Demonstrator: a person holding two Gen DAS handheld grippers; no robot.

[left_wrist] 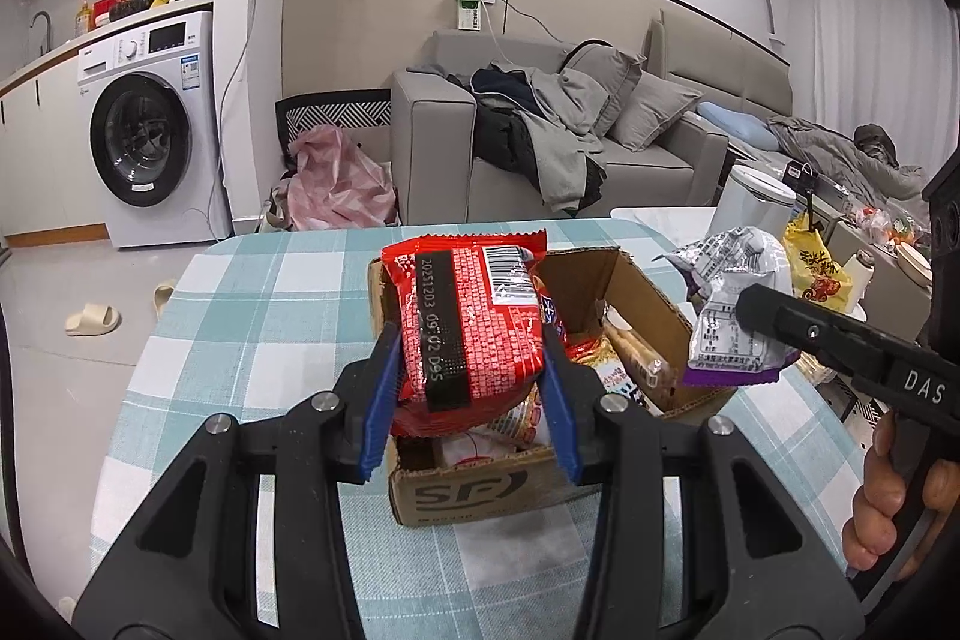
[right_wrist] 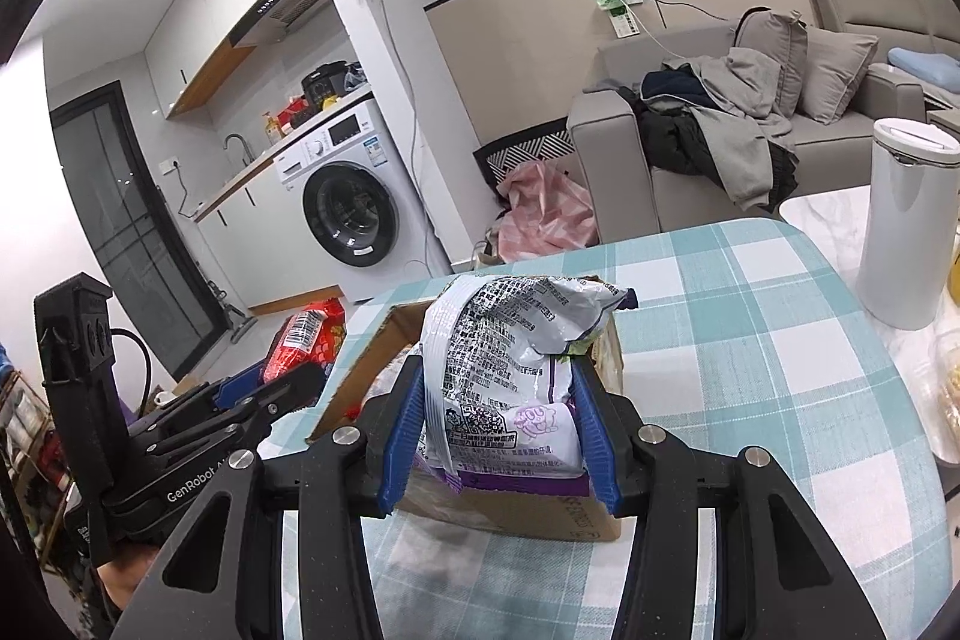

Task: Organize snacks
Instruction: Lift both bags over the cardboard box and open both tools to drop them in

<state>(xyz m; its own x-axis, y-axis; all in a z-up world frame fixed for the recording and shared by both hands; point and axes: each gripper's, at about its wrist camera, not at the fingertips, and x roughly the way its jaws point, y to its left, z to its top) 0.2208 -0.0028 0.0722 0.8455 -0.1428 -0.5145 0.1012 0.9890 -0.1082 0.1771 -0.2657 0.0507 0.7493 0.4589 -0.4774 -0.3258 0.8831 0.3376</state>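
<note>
An open cardboard box (left_wrist: 474, 490) with several snack packs inside stands on the checked tablecloth. My left gripper (left_wrist: 471, 394) is shut on a red snack packet (left_wrist: 474, 328), held upright just above the box's near side. My right gripper (right_wrist: 501, 436) is shut on a silver and purple snack bag (right_wrist: 504, 358), held over the box (right_wrist: 570, 517). In the left wrist view the right gripper (left_wrist: 852, 346) reaches in from the right with that silver and purple bag (left_wrist: 732, 304). In the right wrist view the left gripper (right_wrist: 264, 394) and its red packet (right_wrist: 306, 346) are at the left.
A white cylindrical bin (right_wrist: 906, 226) stands beside the table at the right, next to a yellow snack bag (left_wrist: 816, 268) and other items. A grey sofa (left_wrist: 540, 142) with clothes and a washing machine (left_wrist: 150, 130) are beyond the table. A hand (left_wrist: 900, 496) grips the right tool.
</note>
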